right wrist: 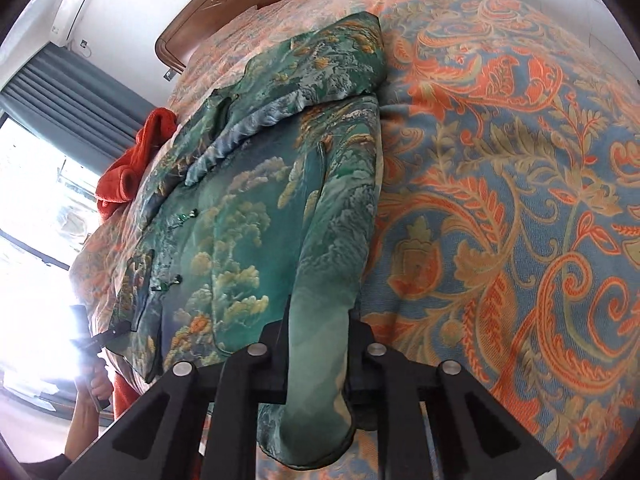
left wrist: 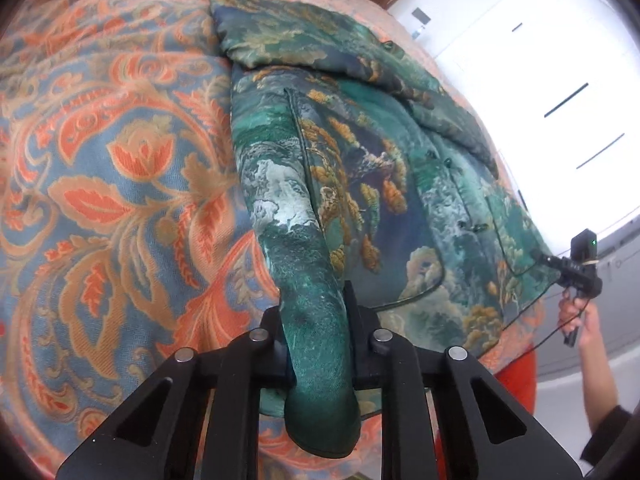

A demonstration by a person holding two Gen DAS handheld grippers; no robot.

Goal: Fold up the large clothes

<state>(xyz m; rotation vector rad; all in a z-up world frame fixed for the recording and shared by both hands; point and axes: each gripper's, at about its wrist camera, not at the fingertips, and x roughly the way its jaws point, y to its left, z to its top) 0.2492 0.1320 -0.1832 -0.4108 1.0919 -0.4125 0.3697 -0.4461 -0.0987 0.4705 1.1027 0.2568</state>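
Left gripper [left wrist: 316, 344]: black jaws clamped on a rolled fold at the hem of the green jacket; the fabric bulges out between them toward the camera.
Right gripper [right wrist: 320, 360]: jaws clamped on the jacket's other hem corner, a thick pale-green fold squeezed between them.
Green jacket [left wrist: 360, 168]: patterned with landscape, clouds and gold foliage; lies flat on the bed, front side up, small knotted buttons along the centre closure.
Jacket sleeves: one sleeve [left wrist: 280, 32] lies folded across the upper chest; in the right wrist view a sleeve [right wrist: 332, 64] likewise lies across the top of the garment.
Jacket position: near the bed's foot edge, its hem at that edge where both grippers hold it, collar end toward the headboard [right wrist: 208, 4].
Bed cover [left wrist: 120, 160]: orange, tan and blue paisley fabric, under the whole jacket.
Orange cloth [right wrist: 132, 164]: bunched heap on the bed, beside the jacket's far side edge.
Person's hand [left wrist: 576, 312]: grips the handle of the right gripper, seen from the left wrist view at the bed's edge.
Background: white cabinet doors [left wrist: 540, 60], grey curtain [right wrist: 68, 92], bright window.
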